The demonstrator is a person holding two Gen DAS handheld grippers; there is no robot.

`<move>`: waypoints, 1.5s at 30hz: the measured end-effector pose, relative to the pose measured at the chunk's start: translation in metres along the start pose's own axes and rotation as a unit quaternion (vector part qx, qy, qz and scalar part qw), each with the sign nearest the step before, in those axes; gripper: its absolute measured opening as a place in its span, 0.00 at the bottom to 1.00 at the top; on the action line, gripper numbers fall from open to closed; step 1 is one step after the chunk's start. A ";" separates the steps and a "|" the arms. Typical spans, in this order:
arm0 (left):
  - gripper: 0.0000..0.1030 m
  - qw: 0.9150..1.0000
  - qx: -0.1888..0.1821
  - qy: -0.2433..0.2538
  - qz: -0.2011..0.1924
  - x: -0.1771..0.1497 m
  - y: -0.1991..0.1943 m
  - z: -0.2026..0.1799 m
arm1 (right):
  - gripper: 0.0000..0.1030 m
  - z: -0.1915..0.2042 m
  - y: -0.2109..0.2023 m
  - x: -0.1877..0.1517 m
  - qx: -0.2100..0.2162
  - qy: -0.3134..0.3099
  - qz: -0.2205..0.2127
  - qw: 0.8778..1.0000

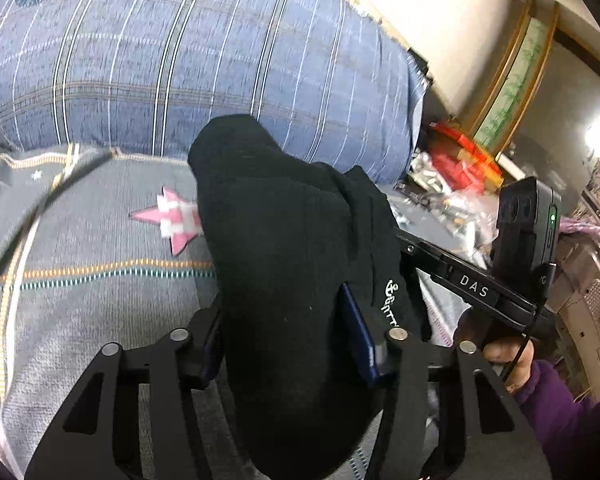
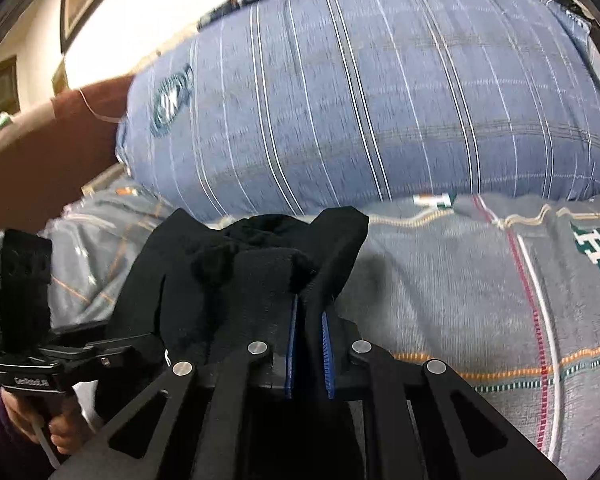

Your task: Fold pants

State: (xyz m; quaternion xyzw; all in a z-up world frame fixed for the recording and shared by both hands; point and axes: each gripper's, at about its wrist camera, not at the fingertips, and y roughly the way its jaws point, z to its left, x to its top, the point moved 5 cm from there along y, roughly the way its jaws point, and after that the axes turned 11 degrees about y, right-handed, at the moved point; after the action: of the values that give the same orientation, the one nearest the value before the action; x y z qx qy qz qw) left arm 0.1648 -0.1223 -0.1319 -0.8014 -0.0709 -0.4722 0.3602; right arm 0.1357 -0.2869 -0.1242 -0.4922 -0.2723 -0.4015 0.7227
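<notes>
The black pants [image 1: 284, 248] hang bunched between the two grippers above a grey patterned bedspread [image 1: 80, 264]. My left gripper [image 1: 292, 344] is closed around a thick wad of the pants, its blue pads [image 1: 358, 336] pressing the cloth. My right gripper [image 2: 309, 344] is shut on a thin fold of the same pants [image 2: 236, 272], its blue pads [image 2: 327, 352] nearly together. The right gripper's handle and hand show in the left wrist view [image 1: 512, 280]; the left one shows in the right wrist view [image 2: 28, 344].
A large blue striped pillow [image 1: 204, 48] lies behind the pants on the bed, also in the right wrist view [image 2: 380, 100]. The bedspread [image 2: 480, 300] spreads out below. Cluttered red and silvery items [image 1: 460, 160] sit beyond the bed's right edge. A brown headboard [image 2: 48, 152] stands at left.
</notes>
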 end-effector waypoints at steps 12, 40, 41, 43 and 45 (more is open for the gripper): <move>0.46 0.996 0.052 -0.061 -0.043 0.033 -0.025 0.050 | 0.09 0.044 0.007 0.030 0.080 0.064 -0.001 0.995; 0.75 0.967 0.217 -0.112 0.068 -0.010 -0.005 0.116 | 0.25 0.098 0.077 -0.029 -0.003 -0.094 0.076 0.993; 0.75 0.966 0.223 -0.113 0.058 -0.009 -0.009 0.115 | 0.25 0.096 0.071 -0.024 0.002 -0.086 0.067 0.994; 0.75 0.964 0.238 -0.114 0.036 -0.005 -0.023 0.115 | 0.25 0.094 0.057 -0.017 0.004 -0.076 0.045 0.996; 0.77 0.959 0.258 -0.114 0.025 -0.004 -0.037 0.112 | 0.25 0.095 0.045 -0.013 0.006 -0.073 0.037 0.997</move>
State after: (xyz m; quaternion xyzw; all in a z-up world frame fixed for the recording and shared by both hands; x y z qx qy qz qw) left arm 0.2250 -0.0224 -0.1491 -0.7310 -0.2109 -0.3341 0.5564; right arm 0.1669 -0.1864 -0.1215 -0.5261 -0.3083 -0.3358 0.7179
